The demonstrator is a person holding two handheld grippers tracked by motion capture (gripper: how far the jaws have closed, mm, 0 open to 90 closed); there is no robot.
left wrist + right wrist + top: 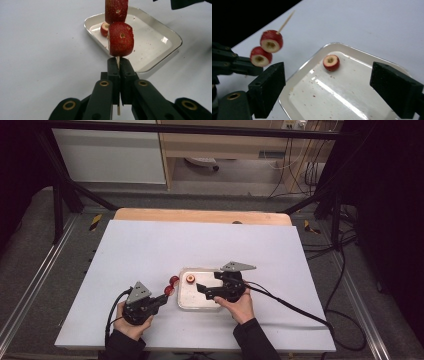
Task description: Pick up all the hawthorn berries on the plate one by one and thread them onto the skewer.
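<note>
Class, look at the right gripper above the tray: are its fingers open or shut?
Open. In the right gripper view, the right gripper has its fingers wide apart over the tray, with nothing between them.

In the high view the tray (200,301) lies on the table (150,250), a little below the middle of the frame. One fruit piece (190,279) lies in the tray, in its upper left corner. The skewer (118,61) with two fruit pieces (171,285) on it is just left of the tray. The left gripper (161,300) is at the skewer's lower end, in the lower left. The right gripper (201,289) is over the tray, right of the single piece.
</note>
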